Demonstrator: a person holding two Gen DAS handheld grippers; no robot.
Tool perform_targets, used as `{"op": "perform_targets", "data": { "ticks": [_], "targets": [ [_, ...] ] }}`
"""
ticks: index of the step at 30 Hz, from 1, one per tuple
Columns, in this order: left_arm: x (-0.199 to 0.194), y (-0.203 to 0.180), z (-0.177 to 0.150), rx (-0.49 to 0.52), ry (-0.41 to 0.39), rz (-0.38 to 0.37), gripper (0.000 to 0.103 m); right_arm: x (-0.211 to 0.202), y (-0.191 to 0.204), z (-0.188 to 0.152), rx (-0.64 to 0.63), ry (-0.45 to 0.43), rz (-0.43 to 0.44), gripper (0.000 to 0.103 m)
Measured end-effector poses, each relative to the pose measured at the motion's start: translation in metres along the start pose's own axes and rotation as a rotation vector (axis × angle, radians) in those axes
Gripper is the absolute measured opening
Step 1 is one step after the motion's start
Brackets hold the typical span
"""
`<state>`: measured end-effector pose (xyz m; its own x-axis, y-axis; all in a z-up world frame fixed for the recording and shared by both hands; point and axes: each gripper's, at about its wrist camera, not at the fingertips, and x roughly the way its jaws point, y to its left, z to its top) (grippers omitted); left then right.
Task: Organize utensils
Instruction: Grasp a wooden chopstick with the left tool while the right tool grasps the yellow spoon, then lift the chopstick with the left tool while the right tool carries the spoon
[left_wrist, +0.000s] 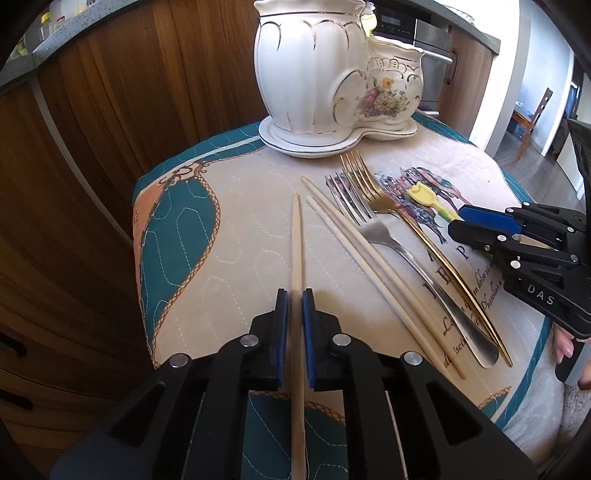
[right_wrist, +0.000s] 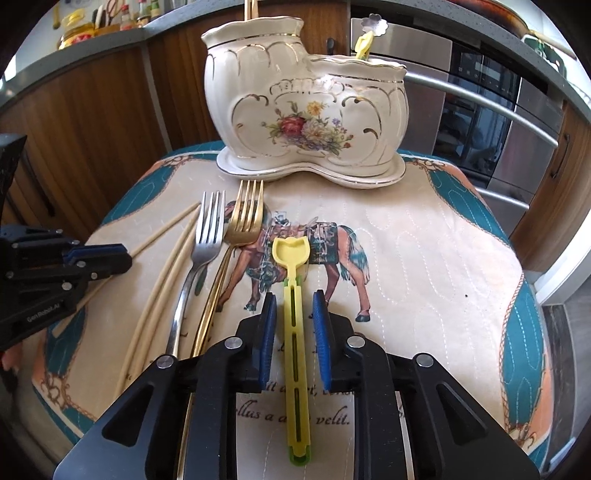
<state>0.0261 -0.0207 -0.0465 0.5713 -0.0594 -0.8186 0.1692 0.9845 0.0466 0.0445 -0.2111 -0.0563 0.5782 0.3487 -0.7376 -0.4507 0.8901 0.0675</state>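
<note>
Left gripper is clamping a wooden chopstick, jaws pressing on its shaft, tip pointing toward the ceramic holder. Two pale chopsticks are lying just right of it on the quilted mat, then a silver fork and gold fork, all short of the holder. Right gripper is straddling the yellow scoop, jaws standing apart with gaps on both sides of its handle.
</note>
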Motion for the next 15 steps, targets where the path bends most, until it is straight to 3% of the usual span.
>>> {"op": "perform_targets", "data": {
  "ticks": [3,9,15],
  "targets": [
    [0.0,0.002,0.0,-0.003,-0.01,0.0,0.009,0.001,-0.002,0.0,0.007,-0.004,0.012,0.011],
    [0.001,0.01,-0.003,-0.024,-0.049,-0.008,0.006,-0.001,-0.001,0.0,0.022,-0.022,0.019,0.01],
    [-0.007,0.022,0.0,-0.061,-0.113,-0.043,0.006,-0.02,-0.008,0.006,0.061,-0.131,0.039,0.01]
  ]
}}
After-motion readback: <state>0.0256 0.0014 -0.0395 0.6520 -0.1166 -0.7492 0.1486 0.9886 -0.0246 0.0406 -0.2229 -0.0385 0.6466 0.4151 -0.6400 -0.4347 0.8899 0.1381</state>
